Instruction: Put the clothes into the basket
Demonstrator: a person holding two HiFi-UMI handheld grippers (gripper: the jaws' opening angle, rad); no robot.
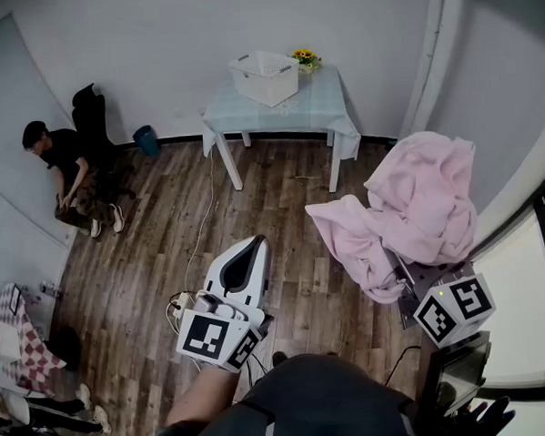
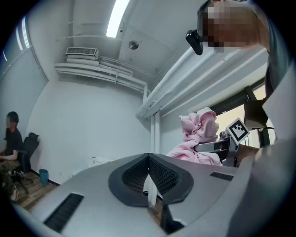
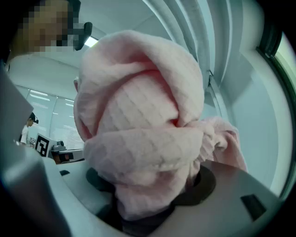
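A large pink garment [image 1: 418, 209] hangs bunched at the right of the head view, held up off the floor. My right gripper [image 1: 411, 287] is shut on it; its jaws are buried in the cloth, and the pink garment [image 3: 138, 139] fills the right gripper view. My left gripper [image 1: 252, 250] is low in the middle, shut, with nothing in it. In the left gripper view its jaws meet at the tips [image 2: 149, 156], and the pink garment [image 2: 199, 129] shows to the right. The white basket [image 1: 265, 76] stands on the small table [image 1: 326, 105] by the far wall.
Yellow flowers [image 1: 305, 56] sit behind the basket. A person [image 1: 65, 169] sits against the left wall next to a blue bin [image 1: 145, 139]. A power strip with cables [image 1: 181, 304] lies on the wood floor. A checked cloth [image 1: 29, 348] is at the lower left.
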